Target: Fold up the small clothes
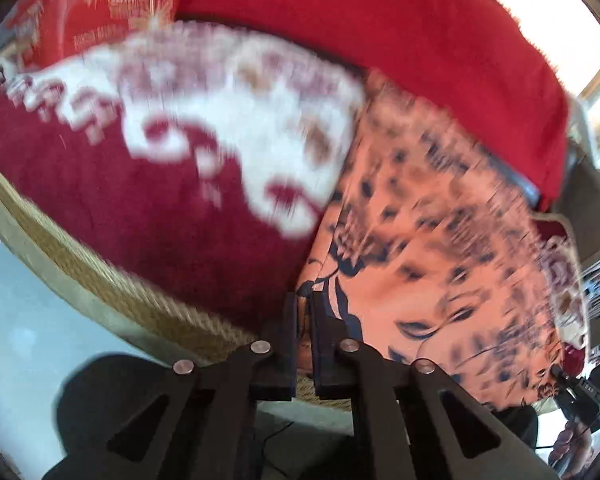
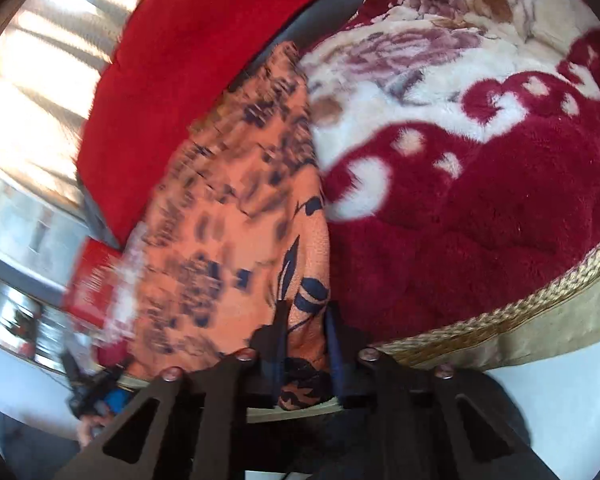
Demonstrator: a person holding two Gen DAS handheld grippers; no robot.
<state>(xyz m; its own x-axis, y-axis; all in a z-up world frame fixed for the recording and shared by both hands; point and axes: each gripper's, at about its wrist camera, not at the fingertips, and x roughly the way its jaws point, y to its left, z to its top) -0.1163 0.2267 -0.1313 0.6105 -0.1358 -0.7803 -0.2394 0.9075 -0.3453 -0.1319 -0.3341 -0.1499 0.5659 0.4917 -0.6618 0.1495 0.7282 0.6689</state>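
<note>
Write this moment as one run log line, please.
left gripper: shut on orange floral garment | right gripper: shut on same garment | garment over red plush blanket

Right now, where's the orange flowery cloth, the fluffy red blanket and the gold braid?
orange flowery cloth [image 2: 236, 216], right wrist view, its patterned middle.
fluffy red blanket [image 2: 500, 220], right wrist view, dark red pile.
gold braid [image 1: 112, 280], left wrist view, the blanket's braided edge.

The garment [image 1: 440, 240] lies on the blanket [image 1: 140, 208], reaching to the blanket's braided near edge [image 1: 148, 304]. A cushion [image 1: 400, 40] sits behind both at the far edge, a printed bag [image 1: 88, 4] beside it.
</note>
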